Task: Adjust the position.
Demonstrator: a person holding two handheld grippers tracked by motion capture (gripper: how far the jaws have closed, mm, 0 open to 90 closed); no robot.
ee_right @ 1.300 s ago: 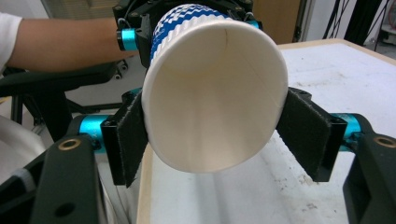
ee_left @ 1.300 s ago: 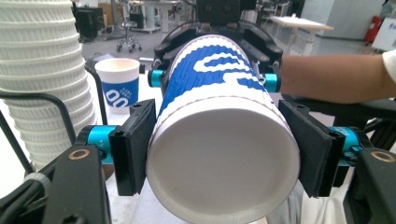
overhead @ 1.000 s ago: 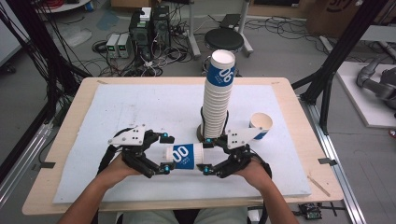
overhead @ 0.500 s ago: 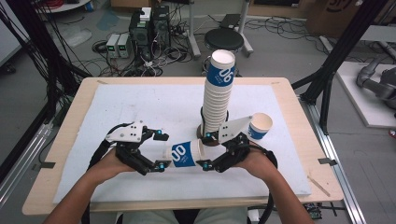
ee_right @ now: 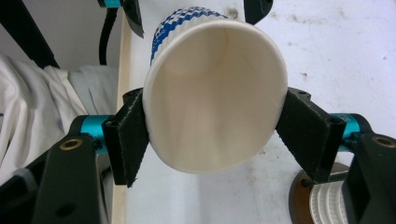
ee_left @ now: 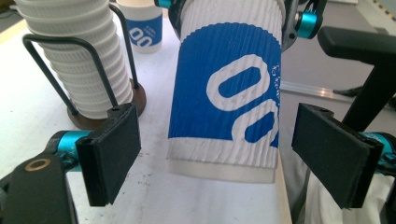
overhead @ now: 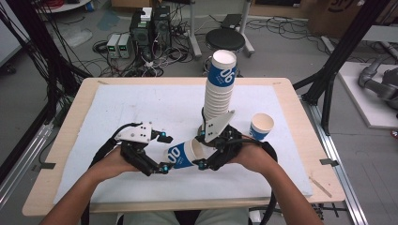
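Since a second ago the right gripper (overhead: pixel 201 151) has lifted the cup (overhead: pixel 184 153) off the counter (overhead: pixel 117 105), tilting it rim-up. Keep the right fingers (ee_right: pixel 130 140) clamped on the rim and raise it toward the stack (overhead: pixel 219 91). The cup's base sits between the left gripper's (overhead: pixel 162 152) open fingers (ee_left: pixel 109 154), untouched.
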